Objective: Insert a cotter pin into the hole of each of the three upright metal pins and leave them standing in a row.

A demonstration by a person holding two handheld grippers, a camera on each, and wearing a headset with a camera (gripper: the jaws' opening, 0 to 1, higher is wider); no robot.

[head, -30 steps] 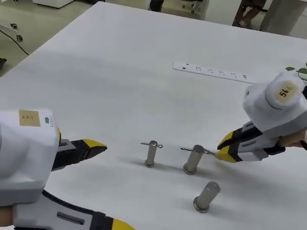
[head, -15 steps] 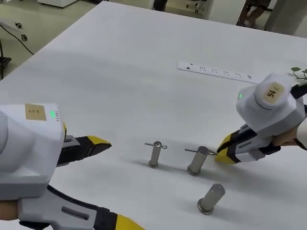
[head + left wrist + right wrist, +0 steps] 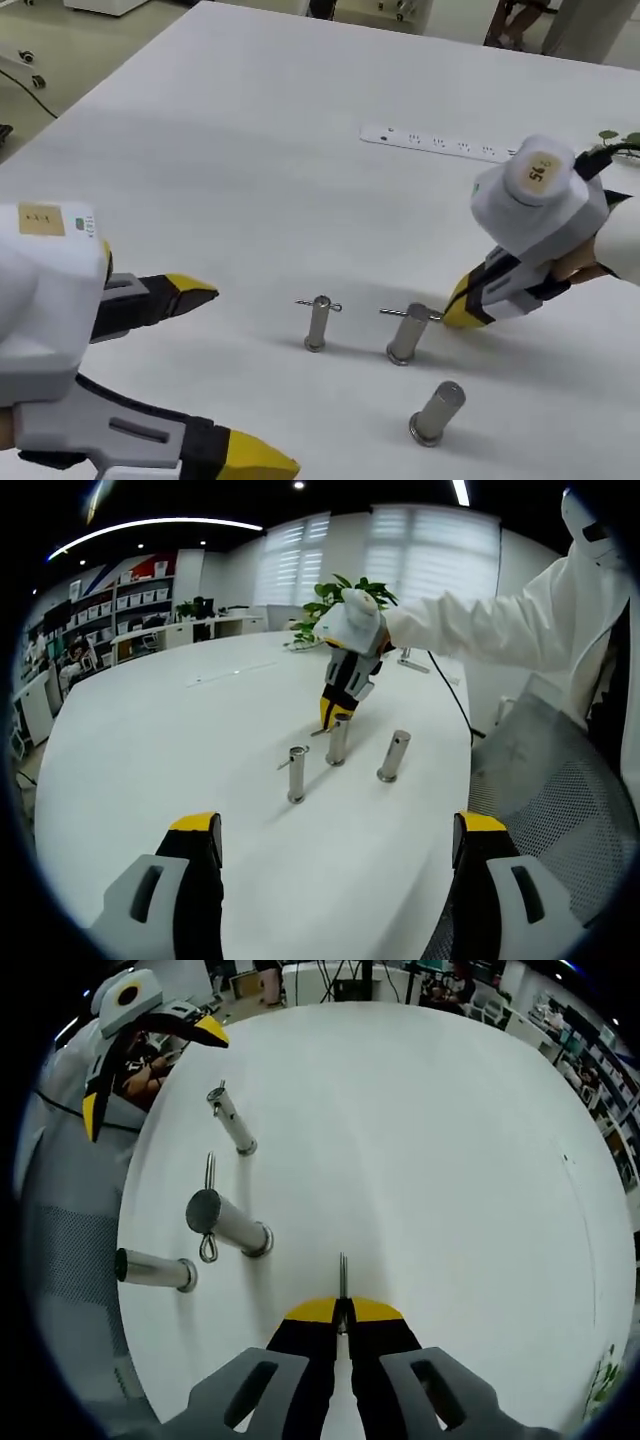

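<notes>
The right gripper point(image 3: 343, 1308) has its jaws pressed together on a thin cotter pin point(image 3: 342, 1272), which pokes straight out ahead of the tips over the white table point(image 3: 450, 1140). Off to the left of those tips stands the middle metal pin point(image 3: 228, 1224), with a cotter pin already through its head. Further ahead on that side is the far metal pin point(image 3: 232, 1127), fitted the same way. Nearest on the left, behind the middle one, is the plain metal pin point(image 3: 155, 1268). The left gripper point(image 3: 338, 825) is spread wide with nothing in it. All three pins stand well ahead of it, and the right gripper's tips are just behind the middle one.
</notes>
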